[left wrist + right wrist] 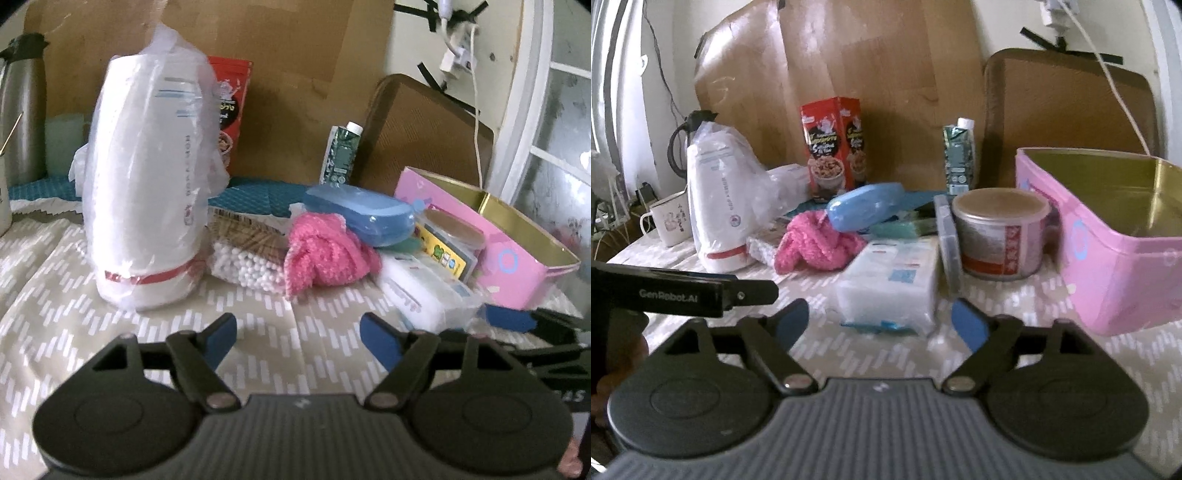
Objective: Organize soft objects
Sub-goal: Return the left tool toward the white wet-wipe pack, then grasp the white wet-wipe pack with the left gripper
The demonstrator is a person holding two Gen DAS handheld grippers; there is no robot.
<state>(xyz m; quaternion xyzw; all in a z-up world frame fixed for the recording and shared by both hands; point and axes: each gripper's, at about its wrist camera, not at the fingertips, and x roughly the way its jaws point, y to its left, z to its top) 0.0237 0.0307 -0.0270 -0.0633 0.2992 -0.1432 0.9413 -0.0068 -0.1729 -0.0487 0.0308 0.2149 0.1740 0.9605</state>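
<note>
Pink cloth (325, 254) lies crumpled on the worktop (258, 332), just ahead of the left hand-held gripper (298, 334), spread wide and empty. Right hand-held gripper (881, 325), likewise wide, faces a white packet (890, 284) beside the pink tin (1108, 240).

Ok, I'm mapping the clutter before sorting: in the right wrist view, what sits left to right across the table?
White mug → bagged white roll → pink fluffy cloth → white wipes pack → round tin → pink box.
</note>
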